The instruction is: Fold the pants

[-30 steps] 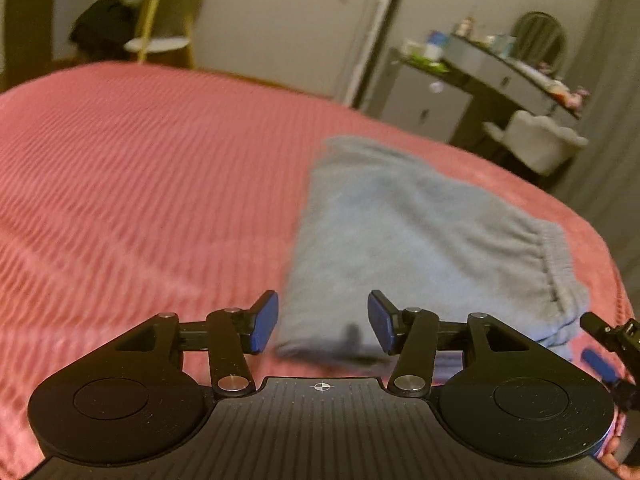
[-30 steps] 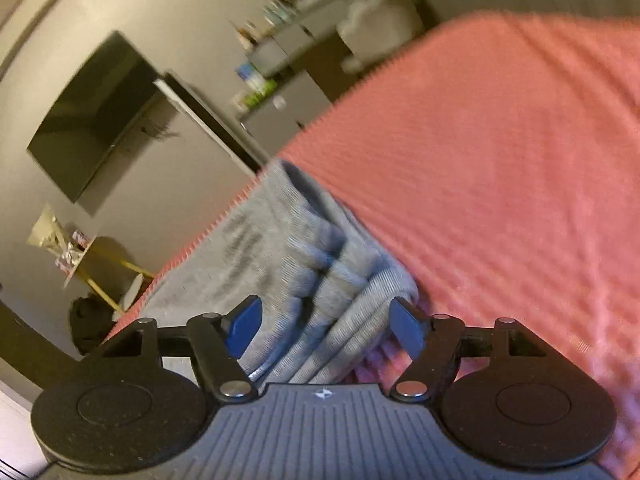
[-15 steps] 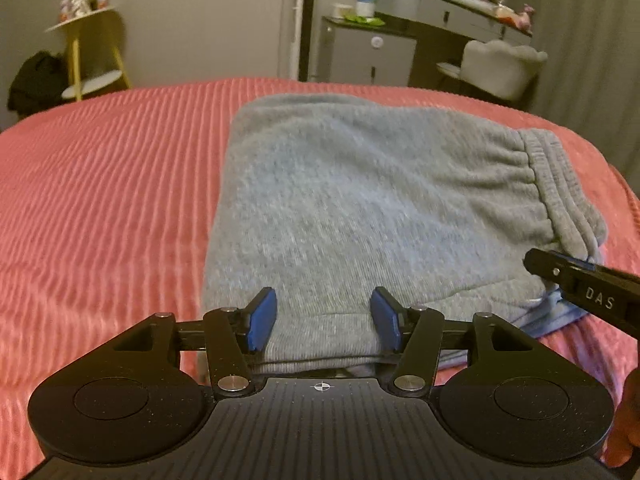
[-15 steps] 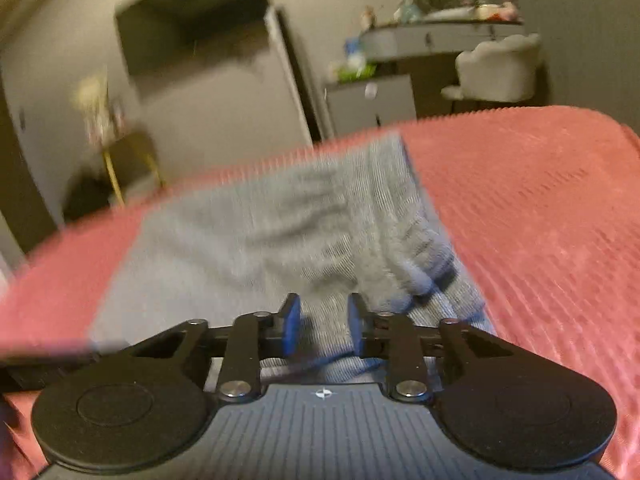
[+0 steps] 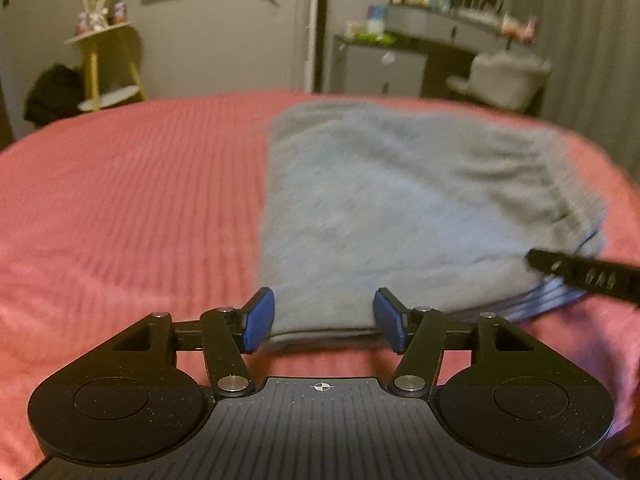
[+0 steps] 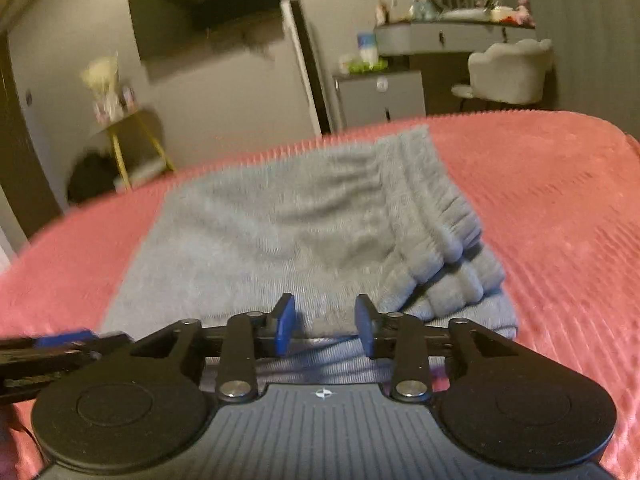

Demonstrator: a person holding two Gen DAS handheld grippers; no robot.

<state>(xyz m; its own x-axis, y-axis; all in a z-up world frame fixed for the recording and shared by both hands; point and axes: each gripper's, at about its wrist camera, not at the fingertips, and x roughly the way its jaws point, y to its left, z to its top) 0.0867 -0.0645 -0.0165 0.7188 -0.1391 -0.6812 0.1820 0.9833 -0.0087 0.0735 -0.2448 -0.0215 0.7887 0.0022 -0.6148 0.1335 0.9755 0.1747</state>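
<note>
Where the left wrist view looks along the left claw (image 5: 323, 320), blue pads apart and opening, straddling the near folded edge of the soft grey pants (image 5: 400, 208) on the ribbed pink bed (image 5: 120, 200), likely lining up a grip. In the right wrist view: right claw (image 6: 325, 326) narrowly apart, opening, clamping nothing, over the same edge beside the gathered waistband (image 6: 436, 224).

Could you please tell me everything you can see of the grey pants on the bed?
The grey pants look like soft knit sweatpants, folded into a flat, roughly rectangular stack on the pink ribbed bedspread. The gathered elastic waistband lies along their right edge, with stacked layers showing at the near right corner. Both tools, the left tool and the right tool, sit at the near edge, jaws opening, pads not pressing the cloth.
</note>
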